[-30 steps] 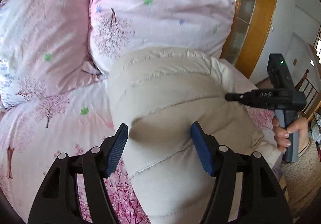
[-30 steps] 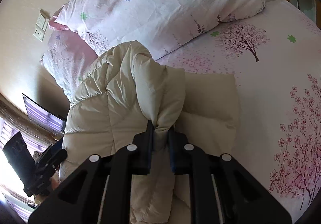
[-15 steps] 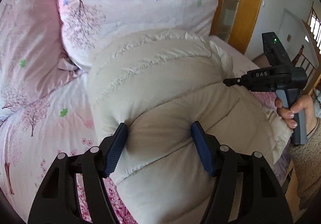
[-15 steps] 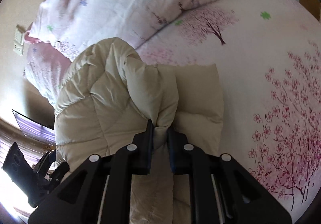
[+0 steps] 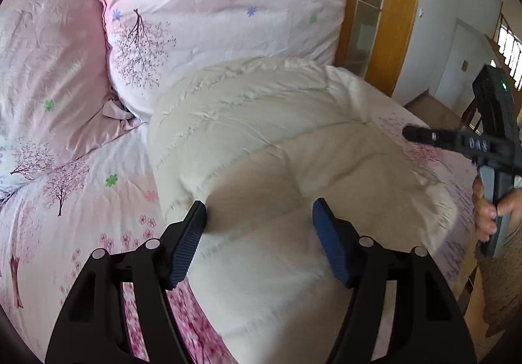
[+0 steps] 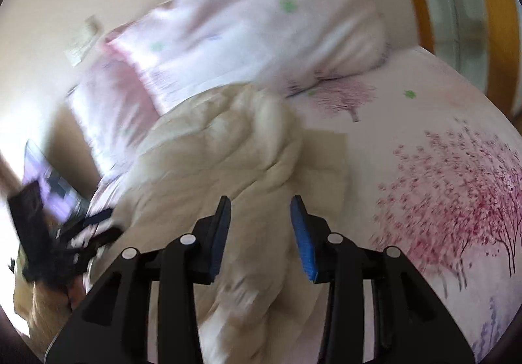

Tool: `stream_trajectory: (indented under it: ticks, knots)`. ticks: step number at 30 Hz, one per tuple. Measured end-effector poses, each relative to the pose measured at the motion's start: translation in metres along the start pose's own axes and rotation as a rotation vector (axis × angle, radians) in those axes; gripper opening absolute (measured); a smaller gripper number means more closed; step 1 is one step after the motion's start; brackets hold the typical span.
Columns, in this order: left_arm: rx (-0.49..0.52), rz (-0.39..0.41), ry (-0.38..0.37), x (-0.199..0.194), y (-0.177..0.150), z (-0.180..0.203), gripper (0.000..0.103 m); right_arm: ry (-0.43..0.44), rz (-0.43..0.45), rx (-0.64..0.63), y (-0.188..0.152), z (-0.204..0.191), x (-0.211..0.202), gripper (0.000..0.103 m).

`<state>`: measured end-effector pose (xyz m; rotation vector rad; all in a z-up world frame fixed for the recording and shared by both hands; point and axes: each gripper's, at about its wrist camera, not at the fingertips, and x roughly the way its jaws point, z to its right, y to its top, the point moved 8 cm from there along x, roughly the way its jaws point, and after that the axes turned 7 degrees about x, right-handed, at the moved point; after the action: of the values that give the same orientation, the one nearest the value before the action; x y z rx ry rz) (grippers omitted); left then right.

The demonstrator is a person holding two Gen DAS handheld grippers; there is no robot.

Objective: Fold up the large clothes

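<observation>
A cream quilted puffer coat (image 5: 277,142) lies bunched and folded on the pink floral bed sheet (image 5: 81,200). My left gripper (image 5: 259,223) is open, its jaws wide apart on either side of a puffy fold of the coat. In the right wrist view, which is blurred, my right gripper (image 6: 261,217) is open just above the coat (image 6: 208,168), holding nothing. The right gripper also shows in the left wrist view (image 5: 483,142) at the far right, held in a hand.
Two pink floral pillows (image 5: 212,18) lean at the head of the bed behind the coat. A wooden door frame (image 5: 394,11) stands past the bed's far right corner. Bare sheet (image 6: 440,168) lies to the right of the coat.
My right gripper has opened and let go of the coat fold it was pinching, and has pulled back with a quick swing. The left gripper stays open around the coat.
</observation>
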<state>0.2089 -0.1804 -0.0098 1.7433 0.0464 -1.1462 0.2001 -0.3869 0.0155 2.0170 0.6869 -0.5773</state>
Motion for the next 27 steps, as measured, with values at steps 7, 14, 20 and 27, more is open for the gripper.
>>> stream_trajectory:
  ticks: [7,14,20,27]
  knots:
    - [0.035,-0.034,-0.003,0.001,-0.015,0.01,0.07,-0.045,-0.107,-0.119,-0.054,-0.016,0.015,0.038]
    - [0.058,-0.056,0.035,0.015,-0.026,0.016,0.072,-0.018,-0.172,-0.028,-0.067,-0.002,0.036,0.037]
    - [0.075,-0.054,0.071,0.017,-0.027,0.02,0.075,-0.007,-0.196,-0.004,-0.065,-0.001,0.033,0.04]
    - [0.021,-0.018,0.032,-0.002,-0.016,0.012,0.075,0.064,-0.059,0.088,-0.009,0.004,-0.005,0.072]
